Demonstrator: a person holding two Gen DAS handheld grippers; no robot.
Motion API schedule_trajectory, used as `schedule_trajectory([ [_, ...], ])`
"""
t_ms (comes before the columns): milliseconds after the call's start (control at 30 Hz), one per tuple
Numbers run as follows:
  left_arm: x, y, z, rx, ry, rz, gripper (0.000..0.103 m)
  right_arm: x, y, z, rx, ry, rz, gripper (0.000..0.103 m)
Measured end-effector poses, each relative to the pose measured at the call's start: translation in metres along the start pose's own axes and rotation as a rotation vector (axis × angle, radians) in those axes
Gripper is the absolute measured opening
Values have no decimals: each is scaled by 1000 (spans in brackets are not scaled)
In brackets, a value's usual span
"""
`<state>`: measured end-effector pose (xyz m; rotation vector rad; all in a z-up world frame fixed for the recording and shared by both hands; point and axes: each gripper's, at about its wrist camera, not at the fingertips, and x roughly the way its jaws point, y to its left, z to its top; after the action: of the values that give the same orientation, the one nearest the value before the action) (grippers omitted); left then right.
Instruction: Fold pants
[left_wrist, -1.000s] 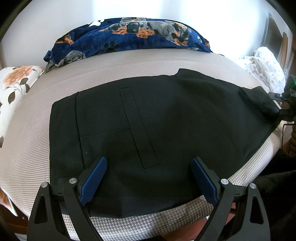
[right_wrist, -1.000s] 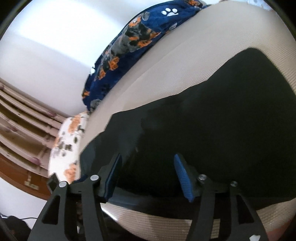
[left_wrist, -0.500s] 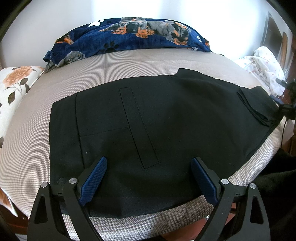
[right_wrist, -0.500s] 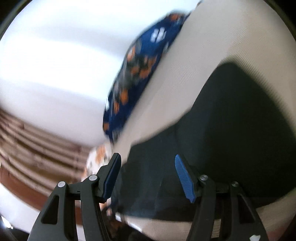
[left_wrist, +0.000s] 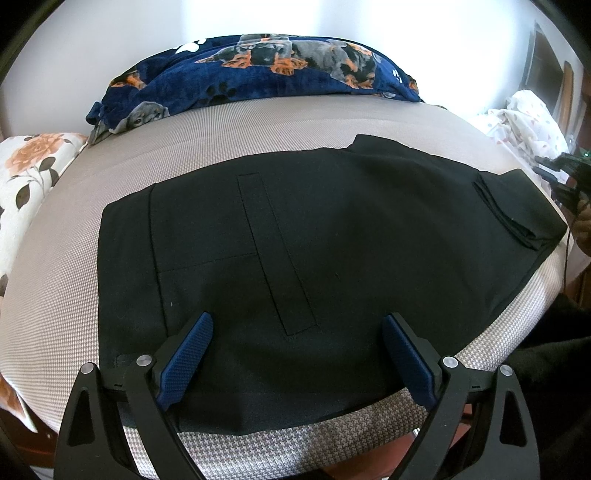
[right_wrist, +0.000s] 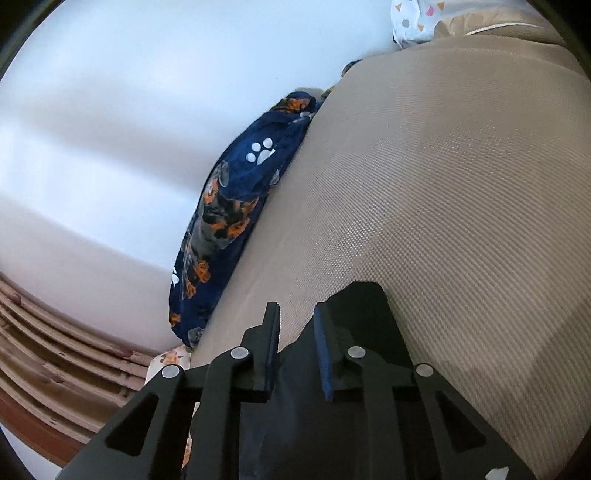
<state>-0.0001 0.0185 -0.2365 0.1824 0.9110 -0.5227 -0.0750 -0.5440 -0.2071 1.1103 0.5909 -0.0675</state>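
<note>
Black pants (left_wrist: 332, 240) lie flat across the beige mattress (left_wrist: 258, 129), with a doubled-over end (left_wrist: 517, 210) at the right. My left gripper (left_wrist: 297, 332) hovers open over the near edge of the pants, blue pads wide apart and nothing between them. At the far right edge of the left wrist view my right gripper (left_wrist: 565, 177) sits just past the doubled end, apart from it. In its own view the right gripper (right_wrist: 295, 326) has its jaws closing to a narrow gap. No cloth is pressed between the pads, and a black pants corner (right_wrist: 364, 299) lies under and beyond them.
A navy dog-print blanket (left_wrist: 258, 74) lies along the wall at the back of the mattress. A floral pillow (left_wrist: 26, 184) is at the left and white patterned bedding (left_wrist: 528, 122) at the right. A hand (left_wrist: 583, 225) shows at the right edge. Wooden slats (right_wrist: 55, 350) stand beside the bed.
The right gripper swung off the pants toward the blanket and bare mattress, rolled, and its jaws narrowed. The pants end at the right now lies flat, doubled over. The left gripper has not moved.
</note>
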Motion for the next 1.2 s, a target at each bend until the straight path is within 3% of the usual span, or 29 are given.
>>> schedule_trajectory([
  [300, 1, -1, -1, 9, 0, 3, 96, 30, -29, -1, 46, 78, -92, 15],
  [367, 1, -1, -2, 13, 1, 4, 97, 37, -34, -5, 54, 102, -119, 2],
  [467, 2, -1, -2, 17, 2, 7, 98, 38, -35, -7, 49, 106, -135, 0],
  [567, 2, -1, -2, 17, 2, 7, 98, 32, -36, -7, 89, 90, -54, 11],
  [833, 2, -2, -2, 18, 1, 8, 99, -10, -40, -22, 106, 36, 117, 11],
  [1033, 2, -3, -2, 18, 2, 8, 99, -11, -51, -50, 92, 77, 97, 10],
  [1200, 2, -3, -2, 19, 2, 9, 99, -4, -51, -60, 58, 58, 55, 0],
])
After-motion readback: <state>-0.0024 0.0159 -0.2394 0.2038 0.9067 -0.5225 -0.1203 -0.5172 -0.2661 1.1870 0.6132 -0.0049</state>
